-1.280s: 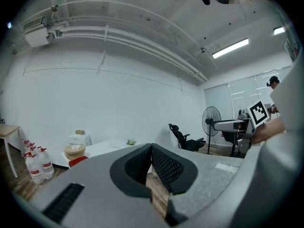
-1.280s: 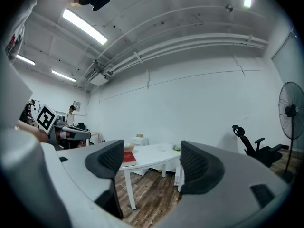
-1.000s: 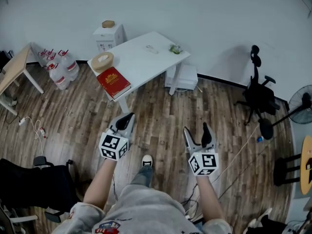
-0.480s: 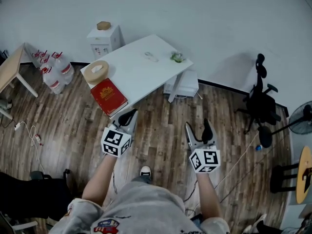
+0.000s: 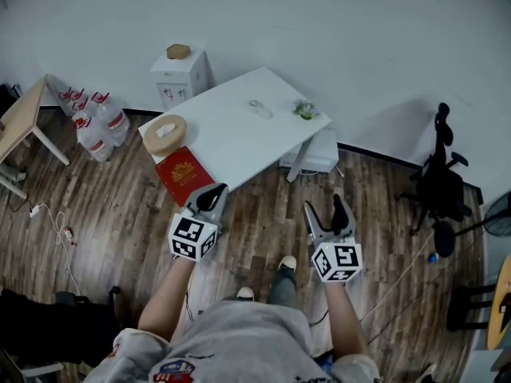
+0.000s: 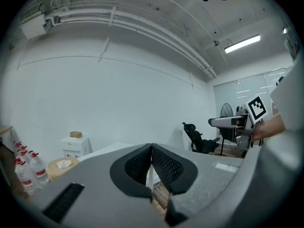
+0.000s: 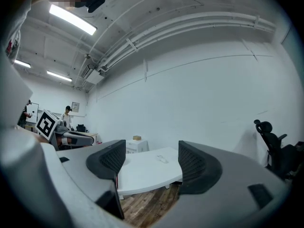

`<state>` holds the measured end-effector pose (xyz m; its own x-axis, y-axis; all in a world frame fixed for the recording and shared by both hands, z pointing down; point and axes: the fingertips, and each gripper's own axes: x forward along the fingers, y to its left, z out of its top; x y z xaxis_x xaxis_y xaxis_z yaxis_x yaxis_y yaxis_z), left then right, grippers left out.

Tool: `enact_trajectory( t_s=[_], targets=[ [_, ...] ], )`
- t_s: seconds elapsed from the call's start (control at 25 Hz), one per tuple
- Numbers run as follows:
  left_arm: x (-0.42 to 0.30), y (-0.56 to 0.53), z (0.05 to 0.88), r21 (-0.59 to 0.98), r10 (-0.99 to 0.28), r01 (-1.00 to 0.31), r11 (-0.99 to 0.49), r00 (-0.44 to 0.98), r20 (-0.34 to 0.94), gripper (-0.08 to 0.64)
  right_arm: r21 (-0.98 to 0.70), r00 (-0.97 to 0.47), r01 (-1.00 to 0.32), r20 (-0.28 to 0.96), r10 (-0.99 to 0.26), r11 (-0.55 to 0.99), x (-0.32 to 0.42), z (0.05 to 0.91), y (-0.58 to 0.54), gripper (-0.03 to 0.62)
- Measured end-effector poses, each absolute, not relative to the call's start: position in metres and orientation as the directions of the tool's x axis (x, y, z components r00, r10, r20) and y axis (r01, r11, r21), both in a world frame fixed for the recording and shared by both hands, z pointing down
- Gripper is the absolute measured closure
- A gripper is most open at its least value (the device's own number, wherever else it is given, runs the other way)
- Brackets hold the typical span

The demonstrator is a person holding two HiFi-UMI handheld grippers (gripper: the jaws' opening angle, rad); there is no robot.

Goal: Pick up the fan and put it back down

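Note:
The standing fan (image 5: 501, 214) shows only partly, at the right edge of the head view, far from both grippers; the left gripper view has it small in the distance (image 6: 226, 111). My left gripper (image 5: 209, 198) is held out over the wooden floor near the front edge of the white table (image 5: 231, 130). Its pads meet with nothing between them (image 6: 151, 163). My right gripper (image 5: 326, 211) is level beside it, jaws wide apart and empty (image 7: 149, 163), pointing at the table (image 7: 147, 171).
On the table lie a red book (image 5: 185, 174), a round tan roll (image 5: 164, 132) and small items (image 5: 304, 109). Water bottles (image 5: 100, 122) and a white cabinet (image 5: 181, 74) stand at the back left. A black office chair (image 5: 443, 186) and cables stand at the right.
The person has walked forward, a foot stepping ahead. Both grippers have come nearer the white table, and the fan has slid toward the right edge. Neither gripper's jaws have visibly changed.

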<state>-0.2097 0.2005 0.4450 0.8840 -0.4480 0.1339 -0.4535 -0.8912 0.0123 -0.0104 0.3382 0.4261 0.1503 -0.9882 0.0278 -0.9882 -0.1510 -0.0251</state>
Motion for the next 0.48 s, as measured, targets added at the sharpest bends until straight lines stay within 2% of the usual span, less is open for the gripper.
enact_trajectory(
  t_s=[0.48],
  targets=[
    [-0.18,0.088,0.457,0.016,-0.597,-0.605,-0.796,0.789,0.148,0.555,-0.059,-0.009,-0.998,0.027,-1.0,0.007,0.061,0.436,0.174,0.265]
  ],
)
